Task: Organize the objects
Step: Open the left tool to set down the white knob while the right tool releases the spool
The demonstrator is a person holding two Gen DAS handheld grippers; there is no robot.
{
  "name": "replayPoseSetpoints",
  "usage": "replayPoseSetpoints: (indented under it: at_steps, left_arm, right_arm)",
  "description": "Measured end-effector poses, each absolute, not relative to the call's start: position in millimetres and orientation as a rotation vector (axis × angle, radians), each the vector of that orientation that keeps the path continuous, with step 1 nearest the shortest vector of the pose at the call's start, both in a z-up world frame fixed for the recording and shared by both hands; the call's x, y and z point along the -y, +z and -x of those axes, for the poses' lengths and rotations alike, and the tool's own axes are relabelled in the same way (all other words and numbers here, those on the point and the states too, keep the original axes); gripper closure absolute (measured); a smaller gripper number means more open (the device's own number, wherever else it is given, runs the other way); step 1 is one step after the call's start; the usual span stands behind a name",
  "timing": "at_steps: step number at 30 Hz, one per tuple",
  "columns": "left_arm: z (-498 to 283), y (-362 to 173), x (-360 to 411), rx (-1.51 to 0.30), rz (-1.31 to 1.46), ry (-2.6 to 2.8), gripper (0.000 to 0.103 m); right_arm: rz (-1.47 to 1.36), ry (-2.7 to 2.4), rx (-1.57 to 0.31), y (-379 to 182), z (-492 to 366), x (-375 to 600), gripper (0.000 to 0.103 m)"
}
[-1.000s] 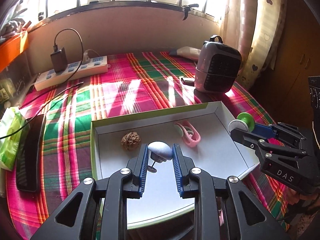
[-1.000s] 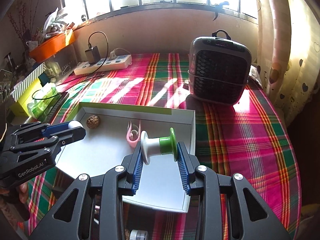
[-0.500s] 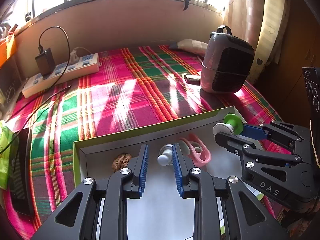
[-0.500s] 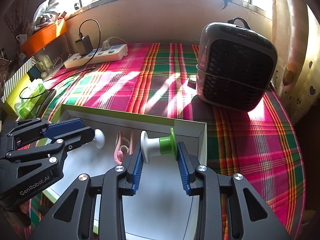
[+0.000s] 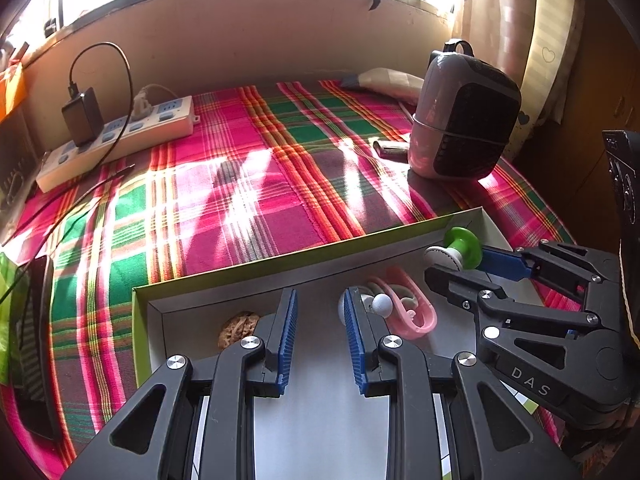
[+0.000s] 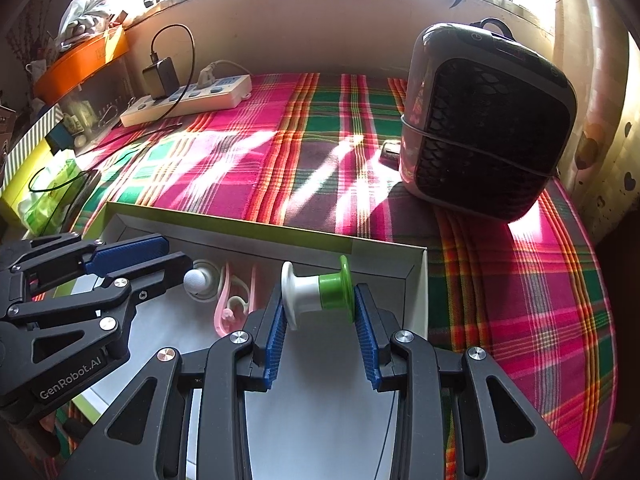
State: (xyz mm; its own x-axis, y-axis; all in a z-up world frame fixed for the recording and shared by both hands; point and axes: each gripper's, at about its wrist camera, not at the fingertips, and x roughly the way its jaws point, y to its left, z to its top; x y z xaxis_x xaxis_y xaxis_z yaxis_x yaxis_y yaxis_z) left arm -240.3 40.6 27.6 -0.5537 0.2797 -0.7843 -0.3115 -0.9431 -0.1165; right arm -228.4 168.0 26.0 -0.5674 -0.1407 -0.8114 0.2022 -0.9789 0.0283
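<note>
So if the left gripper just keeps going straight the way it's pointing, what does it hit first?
Most likely the far wall of the white box: the left gripper is open and nothing lies between its fingers. The white knob sits just right of that line; depth is hard to judge.

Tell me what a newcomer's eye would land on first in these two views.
Probably the loud pink-and-green plaid cloth covering the surface, with the dark-grilled heater standing at its far right. Next, the right tongs clamp a white-and-green spool sideways over the shallow white tray, while the left tongs stand open beside a small white knob and a pink clip in the tray.
</note>
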Motion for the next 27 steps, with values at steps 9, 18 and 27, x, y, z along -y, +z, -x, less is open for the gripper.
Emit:
replayPoseSetpoints:
  at_steps: [9, 18, 27]
  left_arm:
    - [242.4, 25.5, -36.2, -0.036, 1.264, 2.507, 0.081]
    - [240.9, 25.3, -34.7, -0.036, 1.266, 2.504, 0.078]
    - [235.4, 29.4, -32.4, -0.031, 1.256, 2.509, 0.074]
  right_arm:
    - [-1.361, -2.615, -0.100, 23.3, 232.4, -166.8, 0.069]
    - [-1.366, -2.617, -0.101, 22.3, 232.4, -166.0, 0.069]
    - [-1.364, -2.619, -0.095, 23.9, 229.9, -165.8, 0.057]
